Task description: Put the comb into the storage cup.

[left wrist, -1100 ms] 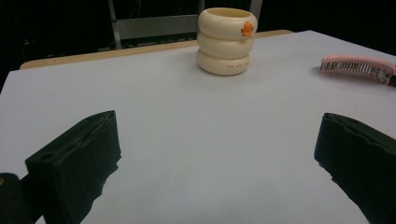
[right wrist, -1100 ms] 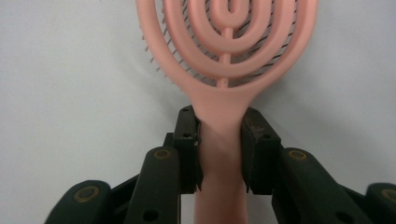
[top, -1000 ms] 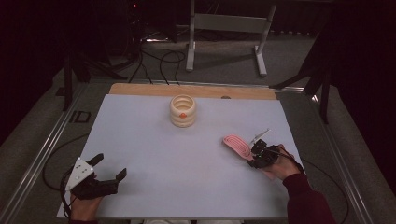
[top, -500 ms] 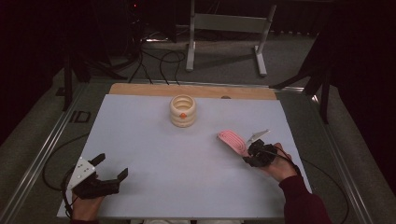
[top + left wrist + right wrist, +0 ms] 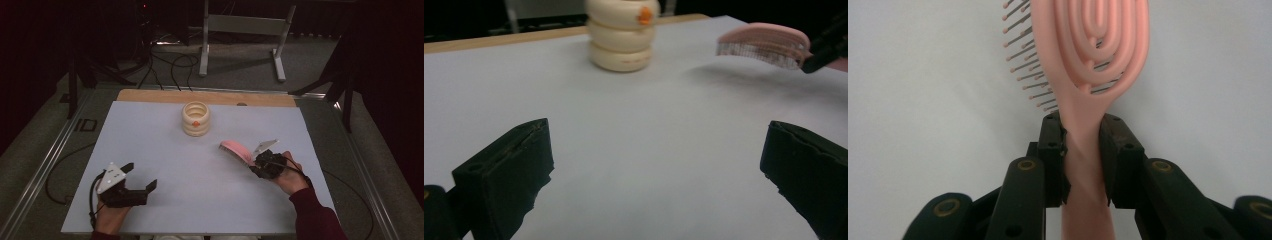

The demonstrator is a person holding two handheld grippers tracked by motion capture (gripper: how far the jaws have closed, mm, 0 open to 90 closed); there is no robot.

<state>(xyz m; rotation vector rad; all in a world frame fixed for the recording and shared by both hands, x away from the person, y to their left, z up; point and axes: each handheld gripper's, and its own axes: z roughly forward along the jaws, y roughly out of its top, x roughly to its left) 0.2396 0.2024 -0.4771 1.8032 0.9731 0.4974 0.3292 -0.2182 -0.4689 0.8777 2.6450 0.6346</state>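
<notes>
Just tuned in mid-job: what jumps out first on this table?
The pink hairbrush catches the eye first: the right tongs clamp its handle and hold it above the white mat at the right, bristles down. Next is the cream ring stack with an orange dot, standing at the far middle. The left tongs are wide open and empty at the near left.
</notes>
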